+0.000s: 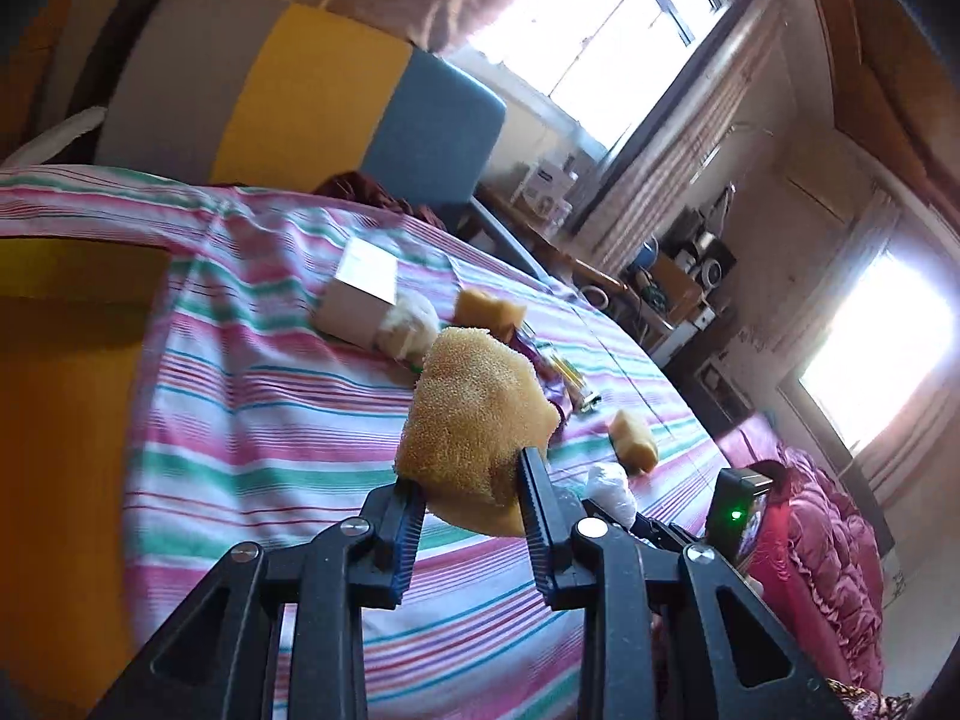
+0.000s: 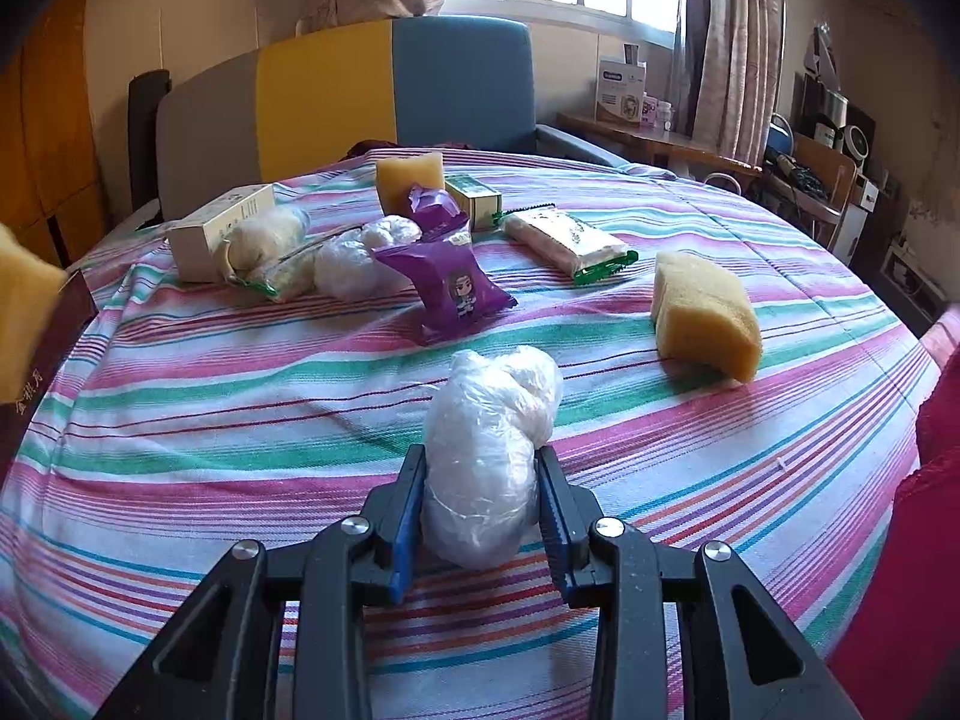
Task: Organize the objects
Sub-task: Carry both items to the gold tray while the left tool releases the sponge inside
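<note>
My left gripper (image 1: 465, 474) is shut on a yellow sponge (image 1: 474, 420), held up above the striped bedsheet (image 1: 240, 420). That sponge (image 2: 24, 324) also shows at the left edge of the right wrist view. My right gripper (image 2: 480, 468) is shut on a crumpled white plastic bag (image 2: 489, 450) that rests on the striped sheet (image 2: 210, 450). Two more sponges lie on the sheet: one at the right (image 2: 705, 312) and one at the back (image 2: 408, 177). Purple snack packets (image 2: 447, 279), a wrapped bar (image 2: 567, 240), more white bags (image 2: 354, 258) and a white box (image 2: 222, 228) cluster in the middle.
A yellow-orange box (image 1: 66, 396) fills the left of the left wrist view. A grey, yellow and blue headboard (image 2: 360, 102) stands behind the bed. A red quilt (image 1: 834, 552) lies at the right. A cluttered desk (image 2: 654, 138) sits under the window.
</note>
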The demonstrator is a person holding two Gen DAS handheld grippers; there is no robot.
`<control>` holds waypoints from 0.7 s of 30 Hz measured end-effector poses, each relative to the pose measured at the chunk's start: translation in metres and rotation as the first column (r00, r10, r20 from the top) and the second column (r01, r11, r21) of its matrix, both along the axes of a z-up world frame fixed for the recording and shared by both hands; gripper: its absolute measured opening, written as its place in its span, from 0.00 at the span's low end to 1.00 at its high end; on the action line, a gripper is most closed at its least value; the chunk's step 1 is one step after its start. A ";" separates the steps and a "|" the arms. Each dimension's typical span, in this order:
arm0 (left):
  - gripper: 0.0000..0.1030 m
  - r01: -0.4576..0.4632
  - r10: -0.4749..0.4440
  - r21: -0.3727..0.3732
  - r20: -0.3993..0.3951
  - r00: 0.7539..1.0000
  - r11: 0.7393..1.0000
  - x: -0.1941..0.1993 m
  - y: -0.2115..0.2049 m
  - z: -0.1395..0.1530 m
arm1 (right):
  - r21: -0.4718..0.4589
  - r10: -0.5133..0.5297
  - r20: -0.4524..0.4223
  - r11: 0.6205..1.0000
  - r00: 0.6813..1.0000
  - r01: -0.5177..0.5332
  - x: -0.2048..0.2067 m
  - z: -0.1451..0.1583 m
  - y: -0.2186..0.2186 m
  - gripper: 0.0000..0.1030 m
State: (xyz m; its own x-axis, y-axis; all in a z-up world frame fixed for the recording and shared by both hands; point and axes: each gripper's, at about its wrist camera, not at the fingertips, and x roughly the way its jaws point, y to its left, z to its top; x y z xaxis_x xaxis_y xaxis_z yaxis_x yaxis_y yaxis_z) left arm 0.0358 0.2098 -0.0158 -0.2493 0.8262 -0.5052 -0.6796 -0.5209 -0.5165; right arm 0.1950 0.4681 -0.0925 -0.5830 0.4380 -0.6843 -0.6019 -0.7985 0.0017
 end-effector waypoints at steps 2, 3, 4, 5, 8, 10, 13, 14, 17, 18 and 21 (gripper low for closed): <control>0.29 -0.022 0.022 0.001 -0.016 1.000 1.000 -0.002 -0.016 0.006 | 0.000 0.000 0.008 1.000 1.000 0.000 -0.001 0.001 0.000 0.34; 0.29 -0.035 0.035 0.000 -0.023 0.999 0.999 -0.002 -0.024 0.009 | -0.002 0.002 0.010 1.000 1.000 -0.002 -0.001 0.001 -0.001 0.34; 0.29 -0.048 0.048 0.002 -0.026 0.998 0.999 -0.002 -0.032 0.010 | -0.009 0.005 0.006 1.000 1.000 -0.004 -0.001 0.002 0.000 0.33; 0.29 -0.062 0.062 0.007 -0.028 0.998 0.998 -0.003 -0.040 0.012 | -0.026 0.007 -0.006 1.000 1.000 -0.007 0.000 0.004 0.000 0.32; 0.29 -0.126 0.126 0.011 -0.032 0.991 0.992 -0.010 -0.075 0.016 | -0.043 0.022 -0.034 0.999 0.999 -0.023 0.000 0.012 -0.003 0.32; 0.29 -0.163 0.163 0.005 -0.036 0.986 0.987 -0.013 -0.094 0.016 | -0.011 0.048 -0.044 0.999 0.998 -0.049 -0.004 0.021 -0.012 0.32; 0.29 -0.227 0.226 -0.024 -0.039 0.973 0.974 -0.023 -0.123 0.013 | 0.023 0.106 -0.052 0.994 0.993 -0.105 -0.012 0.034 -0.030 0.32; 0.29 -0.245 0.244 -0.034 -0.038 0.969 0.969 -0.027 -0.131 0.011 | 0.026 0.123 -0.056 0.992 0.991 -0.122 -0.015 0.037 -0.036 0.32; 0.29 -0.298 0.296 -0.079 -0.029 0.955 0.951 -0.038 -0.155 0.002 | 0.015 0.175 -0.071 0.984 0.982 -0.175 -0.024 0.045 -0.056 0.32; 0.29 -0.314 0.313 -0.092 -0.026 0.949 0.945 -0.041 -0.163 -0.001 | 0.013 0.189 -0.074 0.982 0.979 -0.188 -0.025 0.046 -0.062 0.32; 0.29 -0.365 0.365 -0.142 -0.029 0.931 0.920 -0.046 -0.180 -0.010 | 0.019 0.247 -0.085 0.969 0.965 -0.246 -0.035 0.054 -0.086 0.32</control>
State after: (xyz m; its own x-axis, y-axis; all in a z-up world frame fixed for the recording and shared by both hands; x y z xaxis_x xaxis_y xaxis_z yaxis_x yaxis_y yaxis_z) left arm -0.0102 0.0296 -0.0254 -0.5210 0.5969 -0.6102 -0.4296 -0.8011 -0.4168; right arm 0.1604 0.3818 -0.0388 -0.7299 0.2784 -0.6243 -0.3842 -0.9225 0.0377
